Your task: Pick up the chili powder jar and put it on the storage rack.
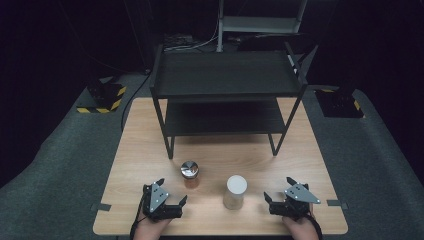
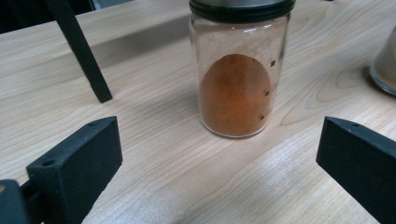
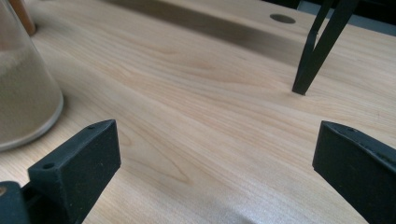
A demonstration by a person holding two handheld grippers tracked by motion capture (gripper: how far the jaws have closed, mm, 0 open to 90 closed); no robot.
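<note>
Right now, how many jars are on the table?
2: a spice jar of orange powder ahead of the left gripper, and a white-lidded jar of pale powder at centre, left of the right gripper.

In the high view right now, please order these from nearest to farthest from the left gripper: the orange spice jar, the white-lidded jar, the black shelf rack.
1. Orange spice jar: just ahead of the left gripper.
2. White-lidded jar: farther along the table's near edge, toward the right gripper.
3. Black shelf rack: at the table's back.

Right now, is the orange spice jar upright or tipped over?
Upright. The jar stands on its base on the table, dark lid on top; the orange powder reaches partway up.
</note>
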